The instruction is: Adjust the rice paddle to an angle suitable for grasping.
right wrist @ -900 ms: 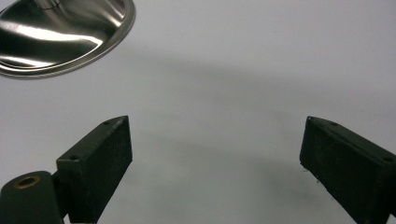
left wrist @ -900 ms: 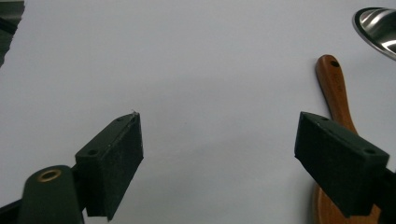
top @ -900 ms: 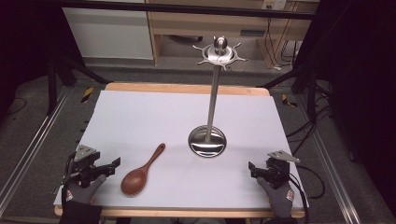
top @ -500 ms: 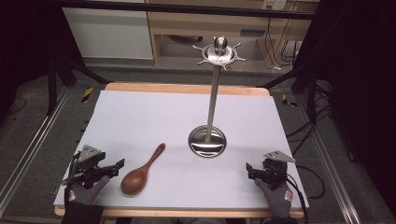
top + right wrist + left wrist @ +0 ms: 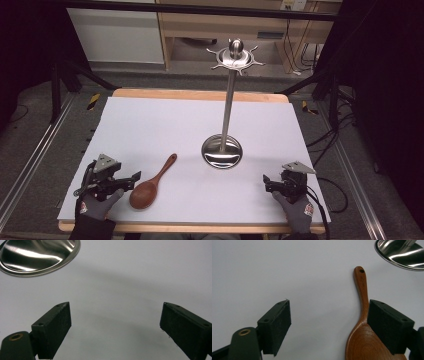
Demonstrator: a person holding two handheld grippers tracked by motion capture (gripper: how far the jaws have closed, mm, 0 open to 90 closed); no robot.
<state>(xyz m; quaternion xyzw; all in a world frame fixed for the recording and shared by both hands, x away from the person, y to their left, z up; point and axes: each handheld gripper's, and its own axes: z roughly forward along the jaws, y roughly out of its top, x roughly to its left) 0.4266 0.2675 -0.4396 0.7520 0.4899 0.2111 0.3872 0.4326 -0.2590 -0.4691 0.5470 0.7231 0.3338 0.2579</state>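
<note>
Left tool (image 5: 131,178) gapes beside the brown wooden spoon (image 5: 150,183); right tool (image 5: 269,182) hangs released, empty.
Likely approach step: next, centre jaws over the handle.

The bench (image 5: 150,93) is a wooden board whose top is covered almost entirely by a white sheet (image 5: 150,130), with bare wood showing along the far edge and as a thin strip at the near edge. A brown wooden spoon (image 5: 150,183) lies flat on the sheet near the near edge, left of centre, bowl toward the near left corner and handle angled toward the middle. A steel stand (image 5: 223,150) rests upright right of centre on a round dished base, its pole carrying a ring of hooks.
</note>
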